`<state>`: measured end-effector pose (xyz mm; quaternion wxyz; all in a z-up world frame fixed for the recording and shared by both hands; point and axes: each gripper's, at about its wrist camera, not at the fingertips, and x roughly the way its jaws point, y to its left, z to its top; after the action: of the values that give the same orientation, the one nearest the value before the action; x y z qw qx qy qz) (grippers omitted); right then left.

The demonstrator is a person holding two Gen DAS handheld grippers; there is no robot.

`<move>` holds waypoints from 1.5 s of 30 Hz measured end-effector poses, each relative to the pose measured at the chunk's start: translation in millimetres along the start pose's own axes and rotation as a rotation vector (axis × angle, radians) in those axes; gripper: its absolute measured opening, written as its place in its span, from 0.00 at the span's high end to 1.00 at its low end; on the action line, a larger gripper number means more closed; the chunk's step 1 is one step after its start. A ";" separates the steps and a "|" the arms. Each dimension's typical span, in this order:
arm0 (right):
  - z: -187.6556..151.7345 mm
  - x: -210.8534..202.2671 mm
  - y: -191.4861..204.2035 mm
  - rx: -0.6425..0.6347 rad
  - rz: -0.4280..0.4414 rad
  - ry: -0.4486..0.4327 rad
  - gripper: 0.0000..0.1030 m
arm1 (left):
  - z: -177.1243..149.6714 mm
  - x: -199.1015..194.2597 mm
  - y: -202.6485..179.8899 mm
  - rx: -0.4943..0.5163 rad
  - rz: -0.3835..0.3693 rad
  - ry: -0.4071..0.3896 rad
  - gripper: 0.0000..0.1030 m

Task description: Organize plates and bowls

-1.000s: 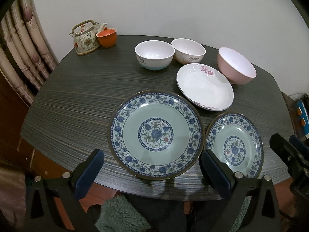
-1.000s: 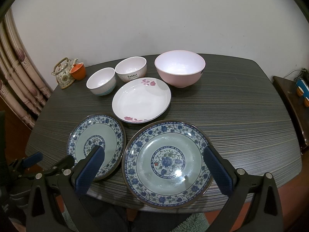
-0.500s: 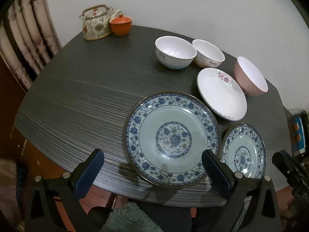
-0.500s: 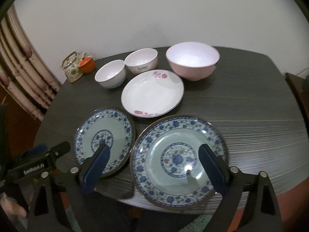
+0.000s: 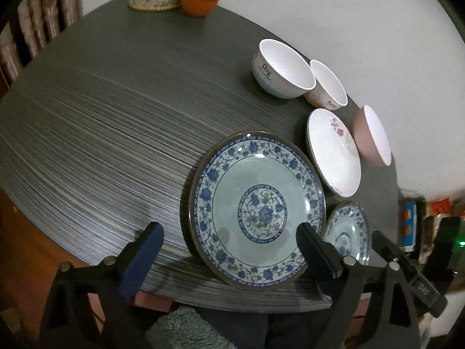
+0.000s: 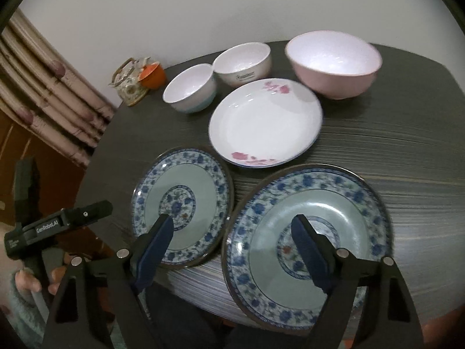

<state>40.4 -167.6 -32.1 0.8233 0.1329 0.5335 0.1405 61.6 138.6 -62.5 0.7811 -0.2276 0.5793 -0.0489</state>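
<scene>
Your right gripper (image 6: 232,241) is wide open and holds nothing; the large blue floral plate (image 6: 308,238) lies under its right finger, toward 1 o'clock, and the small blue floral plate (image 6: 183,206) at 11 o'clock. Your left gripper (image 5: 229,250), also open and empty, hangs at the table's (image 5: 116,110) near edge beside the large plate, so I judge the right hand the nearer one
</scene>
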 end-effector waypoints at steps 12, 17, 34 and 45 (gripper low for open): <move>26.7 47.8 3.0 0.004 0.080 0.122 0.33 | 12.1 20.0 28.8 -0.087 -0.043 0.087 0.27; 34.5 70.4 -0.2 0.020 0.112 0.171 0.45 | 17.5 20.8 37.3 -0.097 -0.053 0.104 0.36; 52.0 118.6 -2.6 0.000 0.134 0.276 0.72 | 21.9 36.4 39.1 -0.084 -0.077 0.154 0.52; 54.3 134.5 -0.5 -0.037 0.130 0.314 0.80 | 18.6 47.4 36.3 -0.078 -0.065 0.205 0.71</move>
<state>142.7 -121.6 -123.9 0.7213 0.1285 0.6433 0.2224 87.4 160.4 -115.2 0.7063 -0.2703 0.6500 -0.0745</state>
